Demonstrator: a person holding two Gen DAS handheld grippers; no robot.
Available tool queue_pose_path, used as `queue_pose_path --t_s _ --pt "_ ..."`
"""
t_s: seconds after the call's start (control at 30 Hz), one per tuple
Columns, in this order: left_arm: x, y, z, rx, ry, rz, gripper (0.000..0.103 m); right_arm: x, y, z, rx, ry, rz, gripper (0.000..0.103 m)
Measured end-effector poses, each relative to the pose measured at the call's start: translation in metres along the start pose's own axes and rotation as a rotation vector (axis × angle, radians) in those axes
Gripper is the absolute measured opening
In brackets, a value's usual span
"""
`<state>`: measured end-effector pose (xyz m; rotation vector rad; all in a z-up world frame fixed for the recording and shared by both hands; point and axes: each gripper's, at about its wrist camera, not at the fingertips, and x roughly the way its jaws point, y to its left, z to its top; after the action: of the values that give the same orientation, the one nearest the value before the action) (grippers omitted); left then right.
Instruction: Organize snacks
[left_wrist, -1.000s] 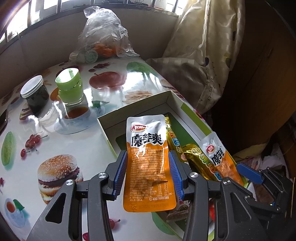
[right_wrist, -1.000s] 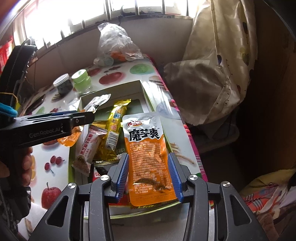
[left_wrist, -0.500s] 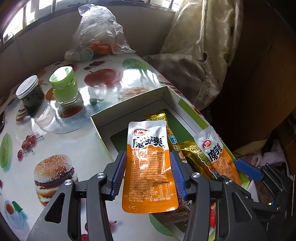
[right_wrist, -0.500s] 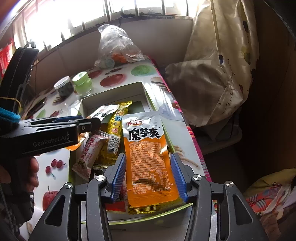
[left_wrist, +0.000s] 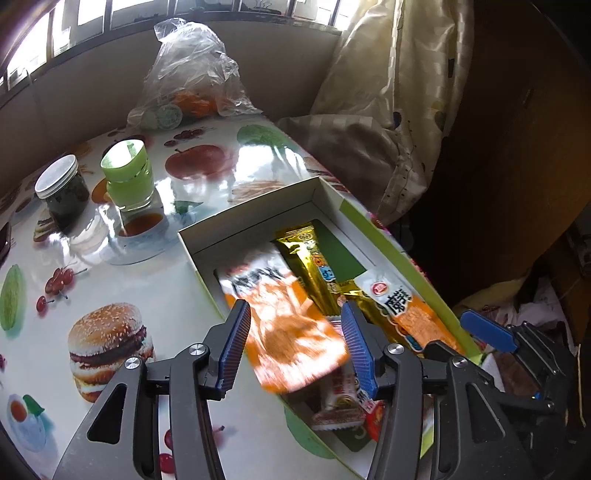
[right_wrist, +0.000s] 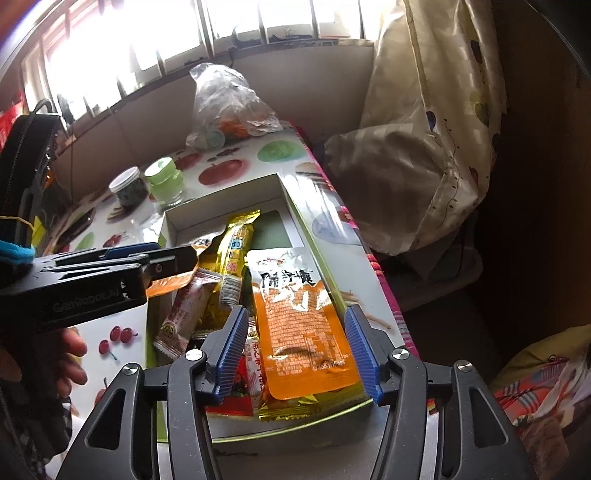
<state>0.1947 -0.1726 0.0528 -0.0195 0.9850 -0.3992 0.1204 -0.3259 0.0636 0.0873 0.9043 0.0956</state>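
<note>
Blurred orange snack pouch (left_wrist: 284, 317) lies tilted between the left gripper (left_wrist: 295, 347)'s just-opened, clear jaws, over the white cardboard box (left_wrist: 251, 214). Right view: second orange pouch (right_wrist: 299, 325) rests on snacks in the box, right gripper (right_wrist: 295, 350)'s jaws likewise just parted.

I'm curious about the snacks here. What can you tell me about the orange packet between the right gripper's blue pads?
The orange packet is a flat, glossy plastic pouch: white top with bold dark characters, orange below with fine print. It lies lengthwise in the open box, on top of other wrapped snacks, its lower end over a gold wrapper. The right gripper stands open around it, pads clear of its edges.
</note>
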Motion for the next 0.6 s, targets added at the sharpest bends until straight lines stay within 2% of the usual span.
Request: queue_pose_path --t_s 0.3,0.6 --pt "-0.021 -0.006 -0.009 0.009 -0.029 0.020 0.052 -0.017 0.003 -0.008 0.005 -0.024 -0.024 0.054" --pt "-0.049 -0.006 -0.038 0.017 -0.082 0.064 0.052 -0.036 0.014 -0.025 0.032 -0.059 -0.053 0.054"
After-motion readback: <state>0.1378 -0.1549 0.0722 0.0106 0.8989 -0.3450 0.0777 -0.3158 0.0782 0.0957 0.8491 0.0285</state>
